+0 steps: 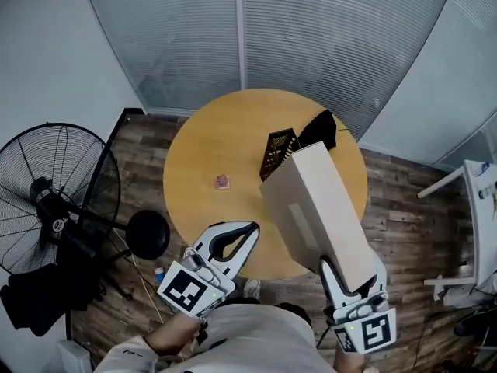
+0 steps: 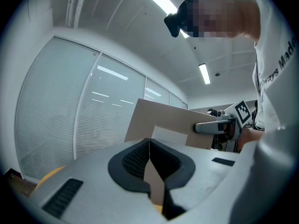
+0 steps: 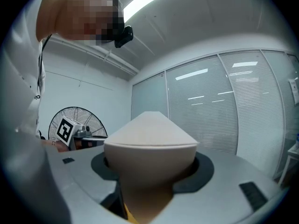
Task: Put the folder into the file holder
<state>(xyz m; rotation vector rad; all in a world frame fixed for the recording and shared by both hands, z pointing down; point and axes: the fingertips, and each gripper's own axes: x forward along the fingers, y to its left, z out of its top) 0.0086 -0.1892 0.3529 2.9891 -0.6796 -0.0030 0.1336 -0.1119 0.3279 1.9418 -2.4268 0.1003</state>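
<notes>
A beige cardboard folder hangs tilted over the near right part of the round wooden table. My right gripper is shut on its near lower end; in the right gripper view the folder fills the space between the jaws of that gripper. The folder's far end lies just in front of the black mesh file holder, which stands near the table's middle. My left gripper is shut on nothing at the table's near edge, left of the folder. Its jaws meet in a thin line.
A small pink object lies on the table left of the holder. A black standing fan and a round black base are on the floor to the left. White furniture stands at the right. Glass walls with blinds close the back.
</notes>
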